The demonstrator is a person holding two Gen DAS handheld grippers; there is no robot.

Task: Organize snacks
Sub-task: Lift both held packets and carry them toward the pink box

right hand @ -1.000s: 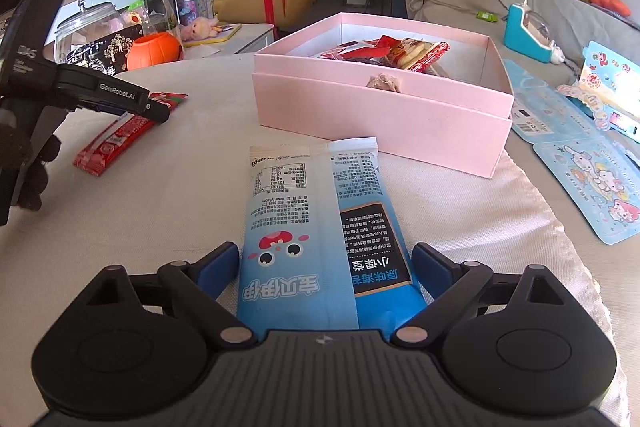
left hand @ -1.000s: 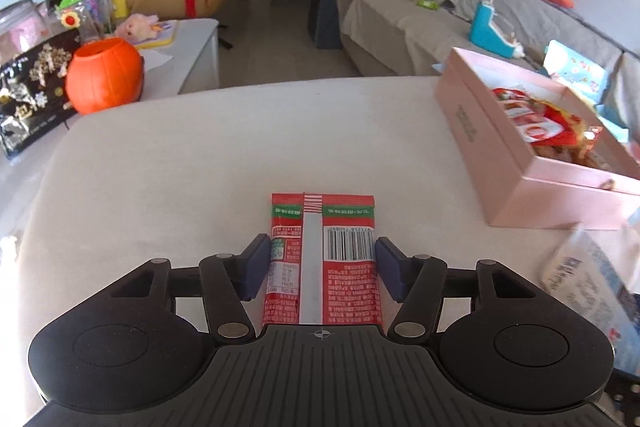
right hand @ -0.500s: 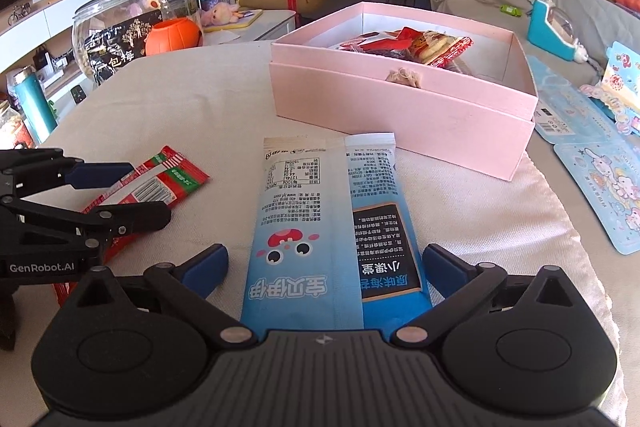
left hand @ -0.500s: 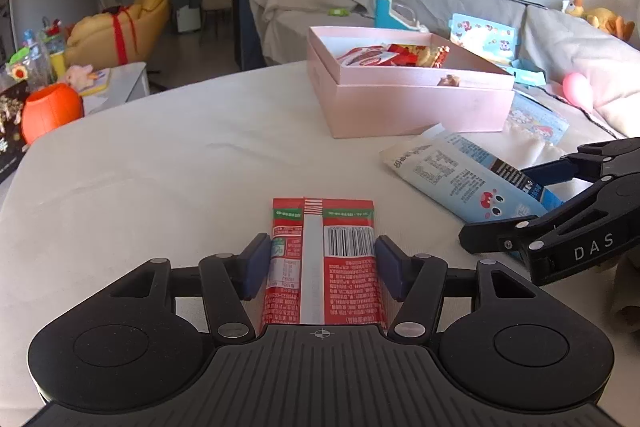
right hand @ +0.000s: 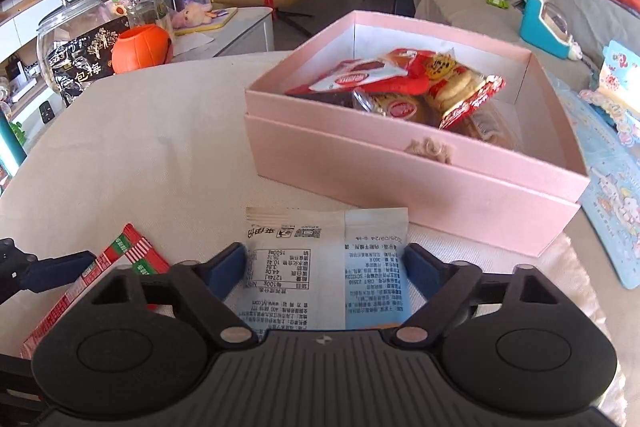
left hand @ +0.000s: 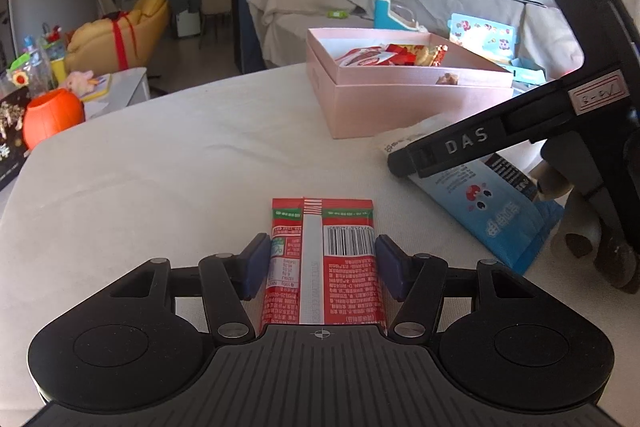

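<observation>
Left gripper (left hand: 320, 263) had the red snack packet (left hand: 323, 259) between its blue pads, both pads against the packet's long edges, so I read it as clamped on the packet. Packet ran straight out ahead of the tool, long axis along the fingers, barcode side up, far end past the fingertips over the white tablecloth (left hand: 160, 163).

Right gripper (right hand: 326, 265) was straddling the blue-and-white snack bag (right hand: 328, 267), jaws closing. Pads sat right at the bag's edges; couldn't confirm firm contact, so I called it not yet gripped. Bag also lay lengthwise along the fingers, printed back up, top seal pointing toward the pink box (right hand: 420, 187), which sat just ahead and slightly right of the tool.

My take for the step: finish the close squarely on both edges before lifting, or the flat bag would buckle or slip. Box already held several red wrappers, mostly toward the far side, so I'd have kept the bag level and aimed for the nearer free space.
</observation>
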